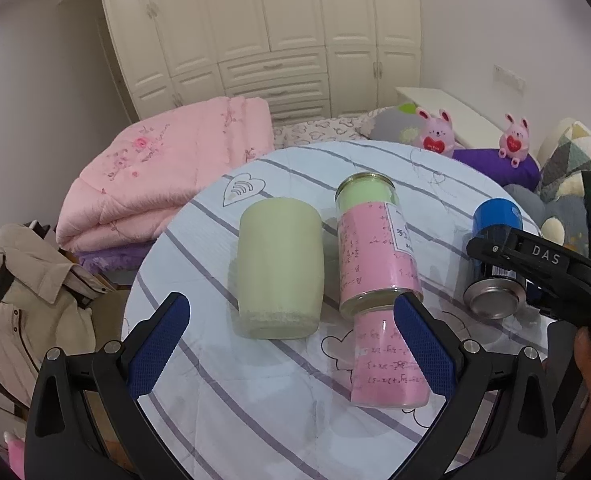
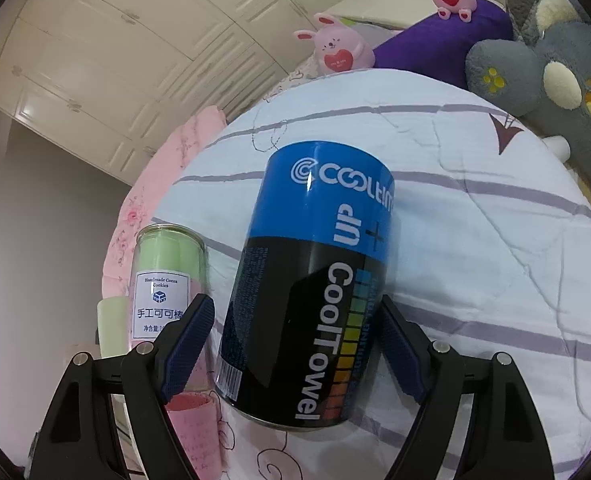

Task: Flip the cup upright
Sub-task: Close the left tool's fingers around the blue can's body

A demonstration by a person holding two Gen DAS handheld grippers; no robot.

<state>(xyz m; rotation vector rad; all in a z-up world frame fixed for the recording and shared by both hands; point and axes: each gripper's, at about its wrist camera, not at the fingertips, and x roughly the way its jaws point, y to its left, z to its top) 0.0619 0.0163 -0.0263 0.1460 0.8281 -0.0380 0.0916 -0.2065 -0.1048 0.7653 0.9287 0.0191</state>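
Observation:
A pale green cup (image 1: 277,266) stands upside down on the round striped table (image 1: 255,420), its closed bottom upward. My left gripper (image 1: 291,344) is open, low in front of it, fingers wide to either side. A blue and black "CoolTowel" can (image 2: 315,292) stands inverted, metal base toward the camera (image 1: 493,264). My right gripper (image 2: 295,344) is open, its blue-padded fingers on each side of the can, not touching it. The right gripper also shows in the left wrist view (image 1: 535,268).
A clear jar with pink and green contents (image 1: 371,240) stands beside the cup, with a pink cup (image 1: 391,360) in front of it. A pink quilt (image 1: 163,168), a beige jacket (image 1: 27,292), plush toys (image 2: 335,48) and pillows (image 2: 555,72) surround the table.

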